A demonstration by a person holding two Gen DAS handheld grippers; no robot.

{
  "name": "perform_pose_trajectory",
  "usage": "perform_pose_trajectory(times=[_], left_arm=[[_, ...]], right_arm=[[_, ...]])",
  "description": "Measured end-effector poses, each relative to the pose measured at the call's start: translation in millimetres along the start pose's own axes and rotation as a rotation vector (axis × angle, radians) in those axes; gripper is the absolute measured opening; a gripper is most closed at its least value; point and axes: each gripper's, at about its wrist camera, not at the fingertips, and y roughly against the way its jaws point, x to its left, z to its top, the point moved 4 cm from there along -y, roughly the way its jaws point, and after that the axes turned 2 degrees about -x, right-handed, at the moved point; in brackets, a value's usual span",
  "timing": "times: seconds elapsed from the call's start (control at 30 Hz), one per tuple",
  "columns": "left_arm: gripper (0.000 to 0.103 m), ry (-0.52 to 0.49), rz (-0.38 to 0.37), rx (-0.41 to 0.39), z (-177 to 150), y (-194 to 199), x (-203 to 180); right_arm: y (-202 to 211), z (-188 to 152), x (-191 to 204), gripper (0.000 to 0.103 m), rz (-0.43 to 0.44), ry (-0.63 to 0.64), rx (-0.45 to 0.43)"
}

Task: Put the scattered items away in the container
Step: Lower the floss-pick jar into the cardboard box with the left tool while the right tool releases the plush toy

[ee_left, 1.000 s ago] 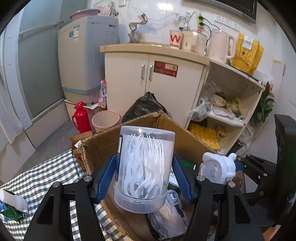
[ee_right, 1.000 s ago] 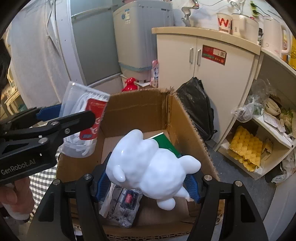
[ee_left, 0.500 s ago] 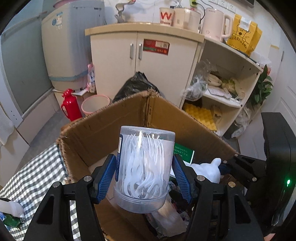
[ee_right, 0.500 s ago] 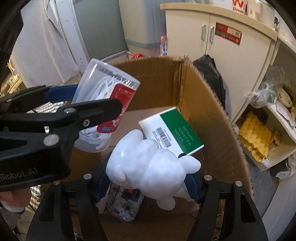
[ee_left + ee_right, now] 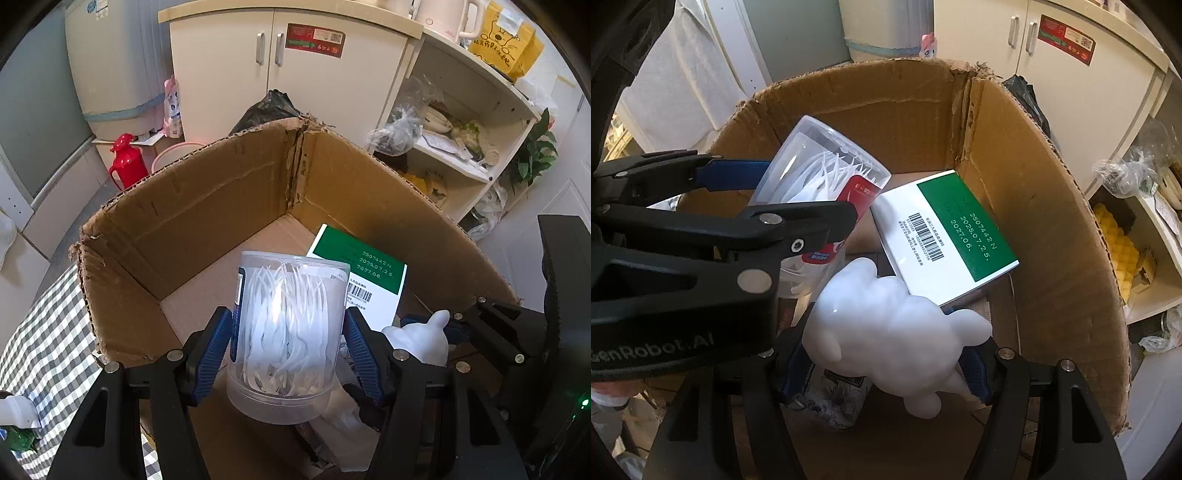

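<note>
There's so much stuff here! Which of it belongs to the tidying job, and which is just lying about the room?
Part of the job:
- cardboard box
- tub of floss picks, held in the left tool
- white figurine, held in the right tool
- green and white carton, already in the box

Just lying about:
- red flask
- black bag
- cupboard
- shelves

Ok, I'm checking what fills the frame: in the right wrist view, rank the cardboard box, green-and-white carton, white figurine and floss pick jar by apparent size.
1. cardboard box
2. white figurine, though it sits nearest the camera, which inflates it
3. green-and-white carton and floss pick jar: alike, and the jar is partly hidden, so unranked
</note>
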Motion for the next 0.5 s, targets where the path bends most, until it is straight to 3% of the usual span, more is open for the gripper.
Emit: perform_pose_trajectory(times=[0.17, 0.3, 0.5], left_arm=[[0.064, 0.003, 0.005, -0.004, -0.7, 2.0, 1.2], [0.071, 0.011, 0.011, -0.018, 0.7, 6.3, 2.1], [0.072, 0.014, 0.024, -0.061, 4.8, 24.0, 3.4]], right_arm=[[2.4, -4.4, 0.1, 0.068, -0.012, -0.003, -0.008], [10.0, -4.6, 3.7, 0.082, -0.028, -0.004, -0.03], [26.9, 3.3, 15.4, 0.082, -0.025, 0.006, -0.086]])
